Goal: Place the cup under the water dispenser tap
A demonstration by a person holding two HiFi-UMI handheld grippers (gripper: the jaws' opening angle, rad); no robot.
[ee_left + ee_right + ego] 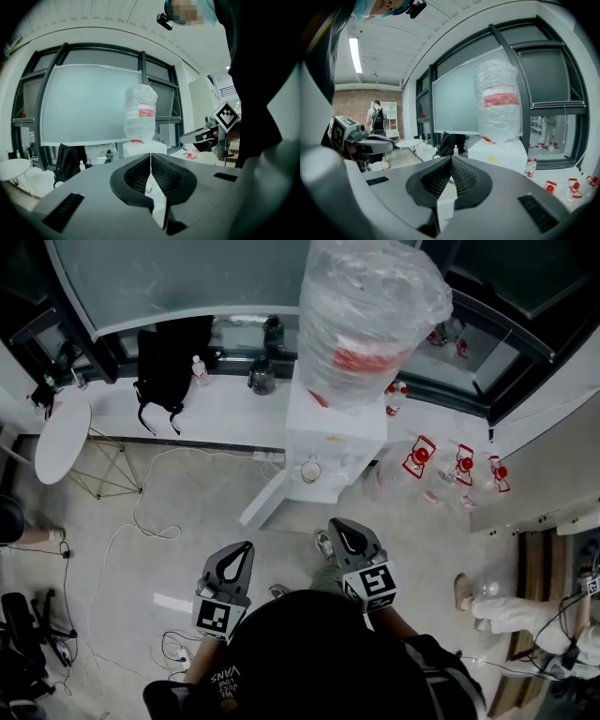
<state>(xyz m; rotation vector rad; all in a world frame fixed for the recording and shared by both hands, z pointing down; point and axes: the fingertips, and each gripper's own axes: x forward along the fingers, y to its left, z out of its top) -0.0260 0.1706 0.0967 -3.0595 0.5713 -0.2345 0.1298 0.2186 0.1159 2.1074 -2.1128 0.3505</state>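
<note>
Both grippers empty; cup sits at the dispenser front

Left gripper (244,549) and right gripper (340,526) have their jaws pressed together, tips meeting, nothing between them. Both are close to the person's body, well apart from the water dispenser (334,432). A clear cup (310,468) sits at the dispenser's front face, below the wrapped bottle (370,315). The tap is too small to make out, so alignment is unconfirmed. My read: the cup is either already placed or not yet picked up.
</note>
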